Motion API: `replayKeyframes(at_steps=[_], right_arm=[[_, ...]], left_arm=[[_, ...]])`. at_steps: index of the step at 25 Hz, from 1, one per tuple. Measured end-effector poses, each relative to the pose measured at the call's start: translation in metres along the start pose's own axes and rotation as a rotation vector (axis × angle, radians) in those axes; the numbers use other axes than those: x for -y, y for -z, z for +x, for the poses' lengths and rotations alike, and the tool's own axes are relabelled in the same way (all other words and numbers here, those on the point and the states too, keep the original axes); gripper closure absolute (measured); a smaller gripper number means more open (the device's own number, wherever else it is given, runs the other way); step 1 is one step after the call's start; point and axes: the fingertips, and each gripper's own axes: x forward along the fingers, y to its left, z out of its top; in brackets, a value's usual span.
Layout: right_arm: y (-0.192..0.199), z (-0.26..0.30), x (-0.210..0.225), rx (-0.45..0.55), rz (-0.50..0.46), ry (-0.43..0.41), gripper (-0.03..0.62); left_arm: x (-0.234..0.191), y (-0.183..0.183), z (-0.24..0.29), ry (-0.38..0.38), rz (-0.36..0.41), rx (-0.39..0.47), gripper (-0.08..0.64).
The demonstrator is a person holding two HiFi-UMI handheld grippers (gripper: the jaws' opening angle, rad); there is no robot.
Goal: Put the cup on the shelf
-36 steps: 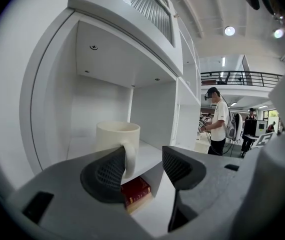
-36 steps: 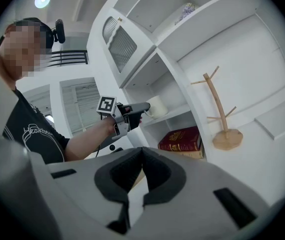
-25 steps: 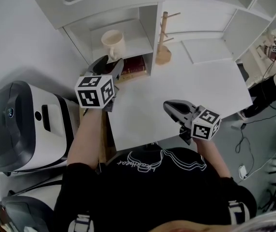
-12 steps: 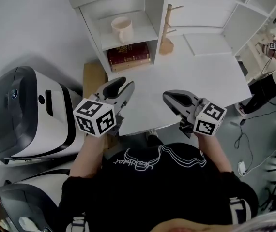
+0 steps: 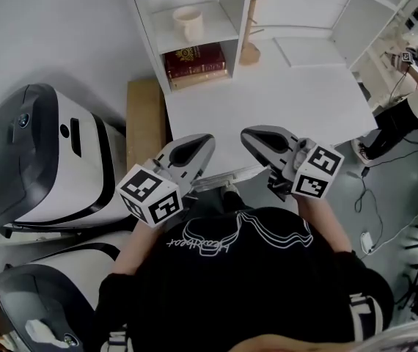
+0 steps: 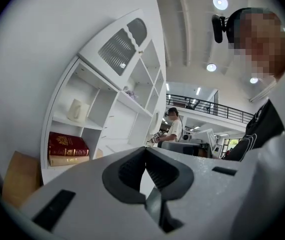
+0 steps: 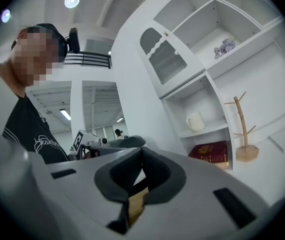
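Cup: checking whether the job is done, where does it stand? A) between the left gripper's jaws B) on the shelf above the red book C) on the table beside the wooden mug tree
B: the cup stands on the shelf board directly above the red book.

Open tabletop, peg stand beside shelf (cup inside), books below
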Motion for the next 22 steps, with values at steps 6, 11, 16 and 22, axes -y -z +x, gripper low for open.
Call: replayKeyframes(at_steps=[6,11,16,22], right_arm=[[0.002,-0.003,-0.013,0.01,-0.021,0.007,0.586],[0.007,-0.007,-0.01,0.019,-0.001,0.033,0.586],[0.009,-0.01,-0.003,0.018,0.013,0.049,0.586],[0.01,-0.008,0.003,0.006,0.021,0.048,0.586]], left_arm=[[0.013,0.004,-0.006,0.014,-0.007,0.011,0.555],[0.014,0.006,-0.007,0.007,-0.01,0.01,0.555],[0.011,0.009,-0.001,0.005,-0.018,0.003,0.555],[0.006,0.011,0.005,-0.003,-0.022,-0.007,0.555]])
